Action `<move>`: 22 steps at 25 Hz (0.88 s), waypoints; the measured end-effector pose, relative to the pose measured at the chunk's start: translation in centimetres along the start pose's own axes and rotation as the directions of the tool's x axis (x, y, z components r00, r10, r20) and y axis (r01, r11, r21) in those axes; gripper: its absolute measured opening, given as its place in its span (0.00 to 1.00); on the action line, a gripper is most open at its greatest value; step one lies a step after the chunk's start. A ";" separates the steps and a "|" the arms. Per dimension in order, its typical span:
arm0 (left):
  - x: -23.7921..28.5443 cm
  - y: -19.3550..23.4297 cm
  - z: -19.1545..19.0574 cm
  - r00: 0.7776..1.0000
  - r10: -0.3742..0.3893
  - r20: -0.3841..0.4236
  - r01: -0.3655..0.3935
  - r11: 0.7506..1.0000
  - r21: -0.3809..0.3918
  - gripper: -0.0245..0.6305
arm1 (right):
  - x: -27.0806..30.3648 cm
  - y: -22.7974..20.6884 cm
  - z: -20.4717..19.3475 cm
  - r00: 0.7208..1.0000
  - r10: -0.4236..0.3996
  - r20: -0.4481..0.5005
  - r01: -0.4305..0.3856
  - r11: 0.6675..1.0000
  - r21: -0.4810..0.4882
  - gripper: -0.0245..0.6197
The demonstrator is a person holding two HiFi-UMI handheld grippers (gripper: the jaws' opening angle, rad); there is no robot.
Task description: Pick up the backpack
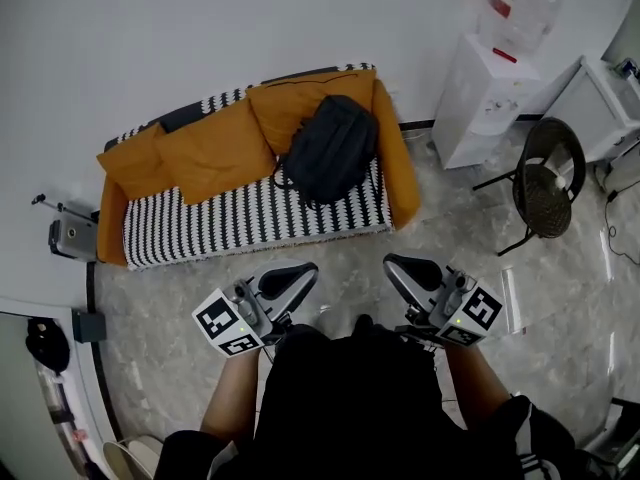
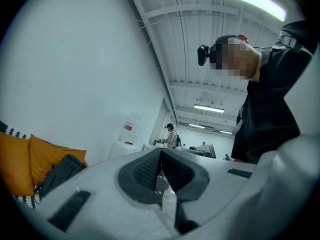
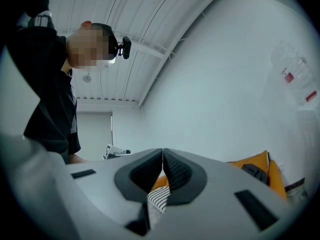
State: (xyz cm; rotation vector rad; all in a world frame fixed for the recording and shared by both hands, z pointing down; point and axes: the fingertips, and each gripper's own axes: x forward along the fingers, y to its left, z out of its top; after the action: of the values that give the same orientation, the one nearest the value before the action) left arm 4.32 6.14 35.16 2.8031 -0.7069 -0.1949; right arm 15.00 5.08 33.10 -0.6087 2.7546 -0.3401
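A dark backpack (image 1: 331, 149) lies on the right half of a sofa (image 1: 250, 218) with a black-and-white patterned seat and orange cushions. It leans against the orange back cushion. My left gripper (image 1: 305, 272) and right gripper (image 1: 393, 265) hang side by side over the floor, well short of the sofa's front edge, both shut and empty. In the left gripper view the backpack (image 2: 61, 172) shows at the lower left, beside the shut jaws. In the right gripper view a dark part of the backpack (image 3: 255, 172) peeks out at the right, in front of an orange cushion.
A white water dispenser (image 1: 488, 83) stands against the wall right of the sofa. A round black chair (image 1: 548, 176) is next to it, and a white cabinet (image 1: 605, 103) sits at the far right. A small grey device (image 1: 72, 235) lies on the floor left of the sofa.
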 end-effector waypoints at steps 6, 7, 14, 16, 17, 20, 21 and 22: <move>0.4 0.5 0.0 1.000 0.030 -0.003 -0.030 0.999 -0.013 0.07 | -0.5 -0.8 -0.2 1.000 0.011 0.011 -0.011 0.999 0.031 0.08; 0.5 0.7 0.1 1.000 0.030 -0.003 -0.030 0.999 -0.013 0.07 | -0.4 -1.0 -0.3 1.000 0.011 0.011 -0.011 0.999 0.032 0.08; 0.9 2.5 -0.1 1.000 0.029 0.006 -0.029 0.999 -0.026 0.07 | -0.5 -2.6 -1.1 1.000 -0.019 0.005 0.019 0.999 0.042 0.08; 0.9 3.4 -0.1 1.000 0.024 0.016 -0.024 0.999 -0.033 0.07 | -0.1 -3.2 -1.4 0.999 -0.031 -0.006 0.031 0.998 0.046 0.08; 0.8 4.0 -0.1 1.000 0.022 0.020 -0.022 0.999 -0.039 0.07 | 0.3 -3.5 -1.4 0.999 -0.034 -0.010 0.035 0.998 0.043 0.08; 1.1 6.2 0.0 0.999 0.019 0.035 -0.017 0.998 -0.057 0.07 | 1.8 -4.6 -1.1 0.999 -0.038 -0.021 0.038 0.999 0.025 0.08; 1.3 6.9 0.2 0.999 0.017 0.042 -0.014 0.998 -0.062 0.07 | 2.4 -5.1 -1.0 0.999 -0.038 -0.027 0.039 0.999 0.020 0.08; 1.5 7.7 0.5 0.999 0.013 0.048 -0.010 0.998 -0.063 0.07 | 3.0 -5.7 -0.9 0.999 -0.038 -0.033 0.039 0.999 0.017 0.08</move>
State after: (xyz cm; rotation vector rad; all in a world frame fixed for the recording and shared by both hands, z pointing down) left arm 2.10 -1.29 36.60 2.7423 -0.7149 -0.2787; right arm 14.20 -1.10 34.86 -0.6580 2.7708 -0.3862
